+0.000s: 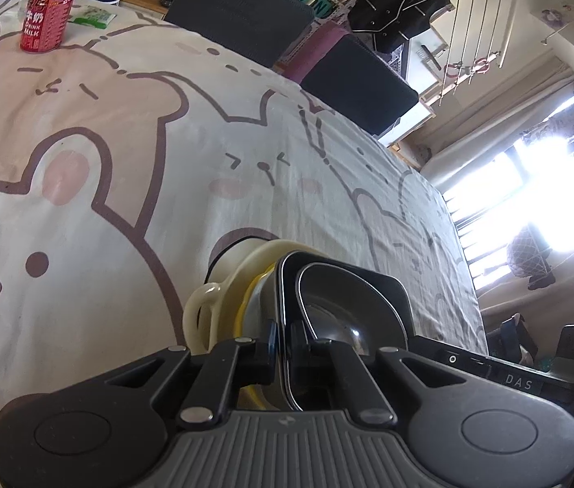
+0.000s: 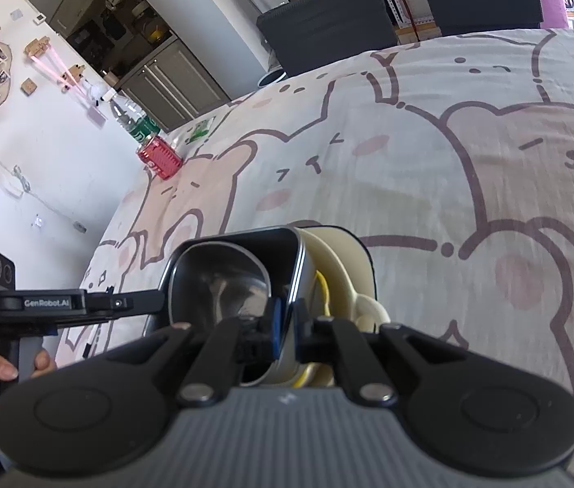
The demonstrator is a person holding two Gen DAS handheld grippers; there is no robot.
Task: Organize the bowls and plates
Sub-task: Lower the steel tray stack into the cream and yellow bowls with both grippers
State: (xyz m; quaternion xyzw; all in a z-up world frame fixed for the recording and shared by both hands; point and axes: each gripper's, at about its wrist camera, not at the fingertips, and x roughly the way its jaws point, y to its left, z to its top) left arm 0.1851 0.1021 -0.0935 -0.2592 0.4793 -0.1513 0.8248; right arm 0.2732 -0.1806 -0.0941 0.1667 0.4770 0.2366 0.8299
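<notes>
Two grippers held one stack of bowls between them, low over the table.

The steel bowl, nested in a cream bowl, was pinched at opposite rims: the left gripper clenched on one edge, the right gripper clenched on the other. The stack lay straight ahead of both jaws, above the bear tablecloth, far from the red can.

The cream ceramic handled bowl is mostly hidden behind the dark square metal dish nested in it.
</notes>
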